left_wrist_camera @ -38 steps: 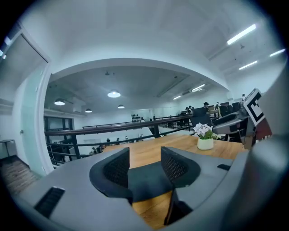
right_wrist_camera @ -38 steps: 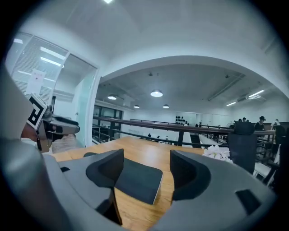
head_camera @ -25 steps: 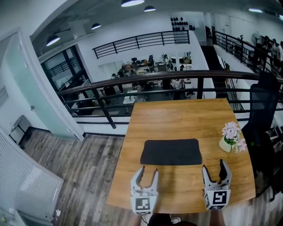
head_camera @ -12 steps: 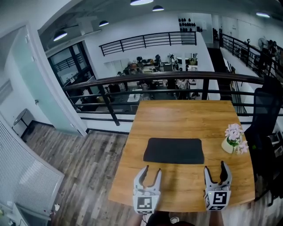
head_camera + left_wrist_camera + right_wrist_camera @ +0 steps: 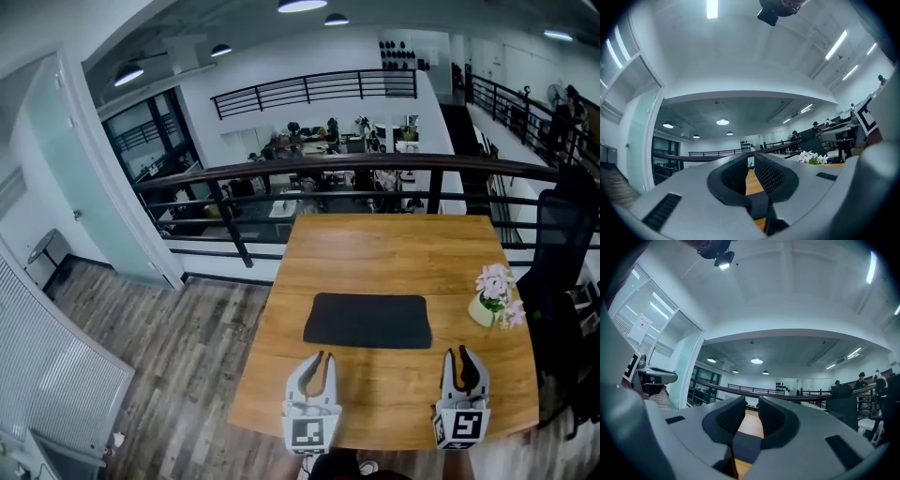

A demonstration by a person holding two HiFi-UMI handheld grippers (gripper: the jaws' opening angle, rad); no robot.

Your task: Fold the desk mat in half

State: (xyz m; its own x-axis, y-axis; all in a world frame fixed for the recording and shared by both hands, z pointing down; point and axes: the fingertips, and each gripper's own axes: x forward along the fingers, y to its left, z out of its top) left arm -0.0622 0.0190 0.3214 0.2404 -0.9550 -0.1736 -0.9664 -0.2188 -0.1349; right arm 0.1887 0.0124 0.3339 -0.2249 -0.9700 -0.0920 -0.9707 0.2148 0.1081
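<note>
The dark desk mat (image 5: 367, 321) lies flat and unfolded on the wooden table (image 5: 394, 248). My left gripper (image 5: 319, 357) hovers just short of the mat's near left corner. My right gripper (image 5: 461, 353) sits off its near right corner. The jaws of both are closing to a narrow gap, and nothing is between them. In the left gripper view the left gripper (image 5: 751, 161) points across the table, with a strip of the mat (image 5: 758, 203) low in the gap. The right gripper (image 5: 752, 406) likewise shows the mat (image 5: 746, 446) ahead of it.
A small white pot of pink flowers (image 5: 492, 295) stands near the table's right edge, beside the mat. A black chair (image 5: 562, 244) is to the right of the table. A dark railing (image 5: 375, 169) runs behind the table's far edge. Wood floor lies to the left.
Both grippers' jaws have narrowed from wide apart to nearly together. Both stay in front of the mat, which has not moved.
</note>
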